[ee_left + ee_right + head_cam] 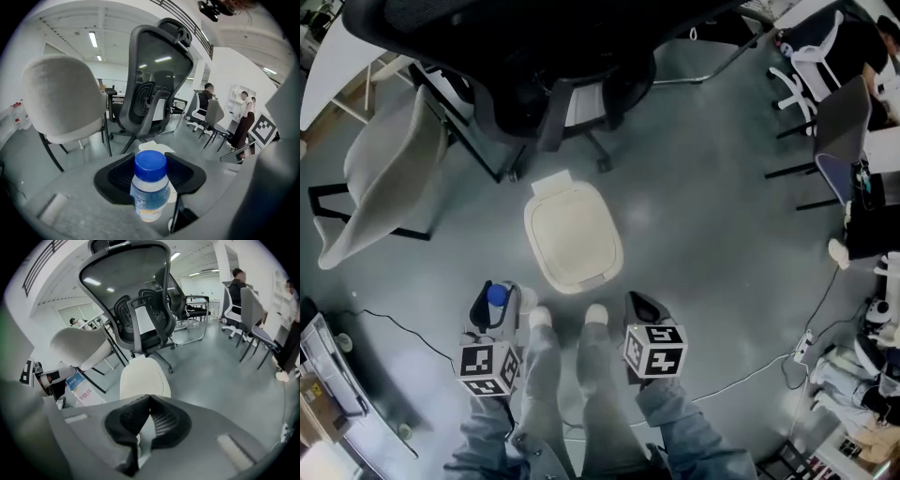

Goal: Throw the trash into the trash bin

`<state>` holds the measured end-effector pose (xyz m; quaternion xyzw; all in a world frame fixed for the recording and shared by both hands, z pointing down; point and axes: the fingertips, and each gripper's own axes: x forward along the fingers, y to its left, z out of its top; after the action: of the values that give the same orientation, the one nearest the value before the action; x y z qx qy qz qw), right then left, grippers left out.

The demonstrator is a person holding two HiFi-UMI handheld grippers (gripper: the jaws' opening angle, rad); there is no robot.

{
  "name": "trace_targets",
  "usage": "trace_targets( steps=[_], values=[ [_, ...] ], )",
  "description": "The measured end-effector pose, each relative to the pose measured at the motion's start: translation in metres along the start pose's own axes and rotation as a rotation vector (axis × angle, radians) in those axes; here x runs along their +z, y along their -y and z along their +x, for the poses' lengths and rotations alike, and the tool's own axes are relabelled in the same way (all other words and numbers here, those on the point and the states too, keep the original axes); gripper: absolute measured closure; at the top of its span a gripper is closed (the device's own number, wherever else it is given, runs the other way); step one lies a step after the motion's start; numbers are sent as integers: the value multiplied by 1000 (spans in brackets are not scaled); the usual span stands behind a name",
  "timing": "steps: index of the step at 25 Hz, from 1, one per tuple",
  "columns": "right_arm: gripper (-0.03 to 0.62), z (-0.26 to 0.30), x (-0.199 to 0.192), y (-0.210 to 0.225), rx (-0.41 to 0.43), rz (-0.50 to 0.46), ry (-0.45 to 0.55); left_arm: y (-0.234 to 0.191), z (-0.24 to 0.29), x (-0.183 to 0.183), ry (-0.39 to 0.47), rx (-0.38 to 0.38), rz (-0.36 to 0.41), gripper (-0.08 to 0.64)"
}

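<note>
A clear plastic bottle (150,187) with a blue cap (497,296) sits between the black pads of my left gripper (150,164), which is shut on it. In the head view the left gripper (494,304) hangs at the lower left of the white trash bin (572,234), whose lid is closed. The bin's lid (151,146) peeks out just behind the bottle cap. My right gripper (643,307) hangs at the bin's lower right. Its tips meet with nothing between them (149,399). Beyond them lies the bin (143,376).
A black mesh office chair (553,84) stands just behind the bin, and a white shell chair (389,178) to its left. My shoes (596,315) are at the bin's near edge. A cable (750,375) runs across the grey floor at right. More chairs and people are at the far right.
</note>
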<state>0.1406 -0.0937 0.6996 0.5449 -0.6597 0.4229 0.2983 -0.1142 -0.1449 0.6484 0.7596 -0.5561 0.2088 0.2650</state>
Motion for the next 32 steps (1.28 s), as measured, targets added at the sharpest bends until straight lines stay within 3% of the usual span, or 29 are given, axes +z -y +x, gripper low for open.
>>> trace_targets(
  steps=[11,32],
  values=[
    [589,65,-39,5,-15,-6,-47,-11,34,-51,-44,-24,23,351],
    [589,126,-57,-22,-25,-46,-119,-87,21,-86,-72,90,-47,351]
  ],
)
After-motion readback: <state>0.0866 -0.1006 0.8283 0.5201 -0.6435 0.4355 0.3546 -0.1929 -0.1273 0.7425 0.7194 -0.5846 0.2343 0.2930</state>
